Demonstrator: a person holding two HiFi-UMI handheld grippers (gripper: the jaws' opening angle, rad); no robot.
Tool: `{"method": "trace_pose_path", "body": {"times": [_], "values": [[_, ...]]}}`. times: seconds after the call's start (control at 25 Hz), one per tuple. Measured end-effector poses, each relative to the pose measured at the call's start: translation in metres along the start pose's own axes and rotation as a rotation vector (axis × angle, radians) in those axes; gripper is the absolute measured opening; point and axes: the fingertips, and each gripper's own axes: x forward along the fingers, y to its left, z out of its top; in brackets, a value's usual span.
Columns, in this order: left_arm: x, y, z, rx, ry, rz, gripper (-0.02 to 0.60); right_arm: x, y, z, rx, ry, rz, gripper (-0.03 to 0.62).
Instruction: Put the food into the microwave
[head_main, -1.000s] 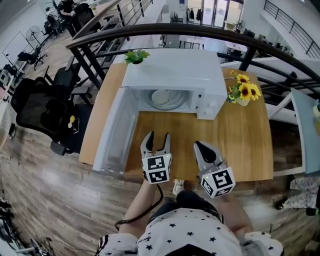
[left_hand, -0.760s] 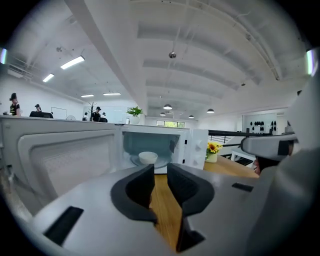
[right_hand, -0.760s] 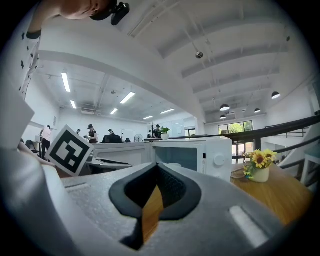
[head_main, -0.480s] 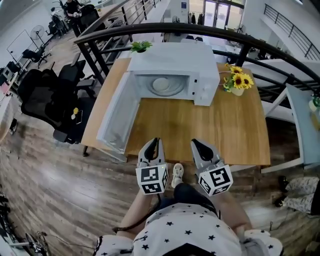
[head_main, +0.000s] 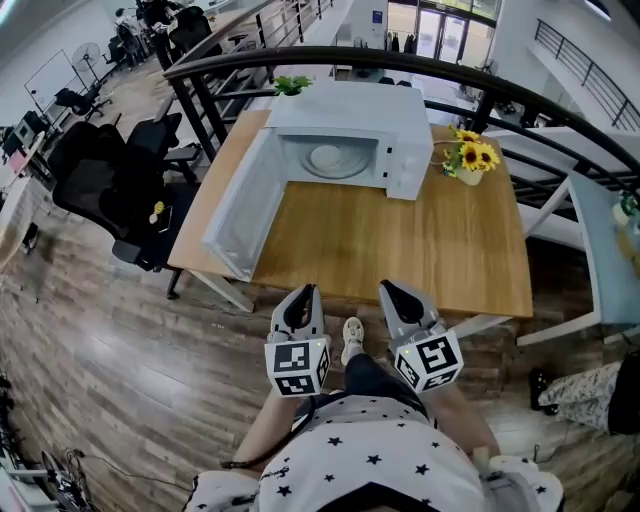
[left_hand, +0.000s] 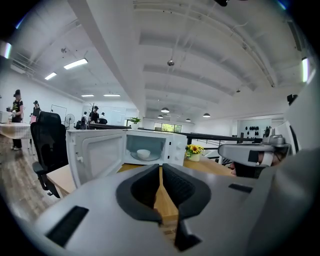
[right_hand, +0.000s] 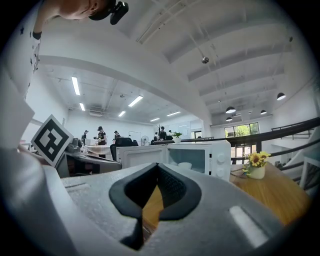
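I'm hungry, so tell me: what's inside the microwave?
Inside the microwave, whose door stands open, a small white bowl sits on the round turntable. Whatever the bowl holds cannot be seen: its rim hides it.

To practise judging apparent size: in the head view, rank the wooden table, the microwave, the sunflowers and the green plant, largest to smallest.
1. wooden table
2. microwave
3. sunflowers
4. green plant; it stands farther from the camera, so this last pair is unsure.
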Motion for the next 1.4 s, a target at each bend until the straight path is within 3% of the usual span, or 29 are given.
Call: {"method": "trace_pose_path", "body": {"times": [0.36,1.4], "values": [[-0.032,-0.007,0.014,-0.003,-0.048,-0.004,0.021,-0.020,0.017,0.010,-0.009,-0.017,0.012,0.006],[-0.044,-0.003,0.007,-0.028,-0.044,0.020,0.021,-0.027,0.020,-0.001,0.010,0.030,-0.005,0.006]]}}
